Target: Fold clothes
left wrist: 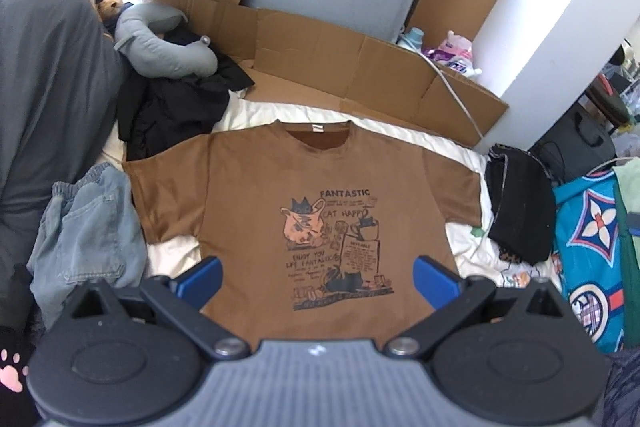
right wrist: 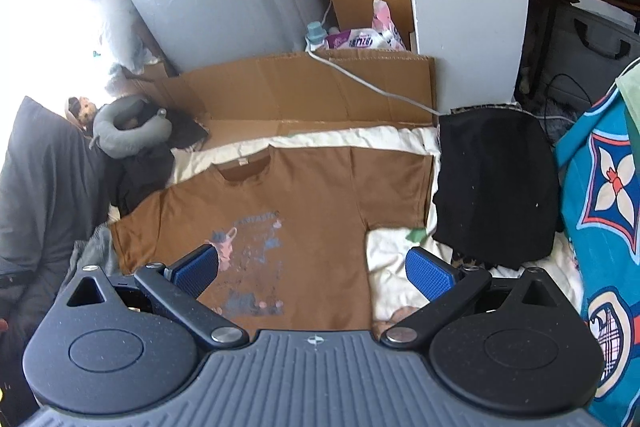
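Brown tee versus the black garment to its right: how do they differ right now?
The brown tee lies spread flat, sleeves out, print up; the black garment is a compact folded stack. The tee sits centre, in front of both open grippers; the black garment sits at the right edge. The tee shows a cat graphic; the black garment looks plain. Both rest on the white sheet.

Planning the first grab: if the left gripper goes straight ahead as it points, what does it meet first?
Probably the brown T-shirt, around its printed chest; the open left gripper has nothing between its fingers. Depth is unclear.
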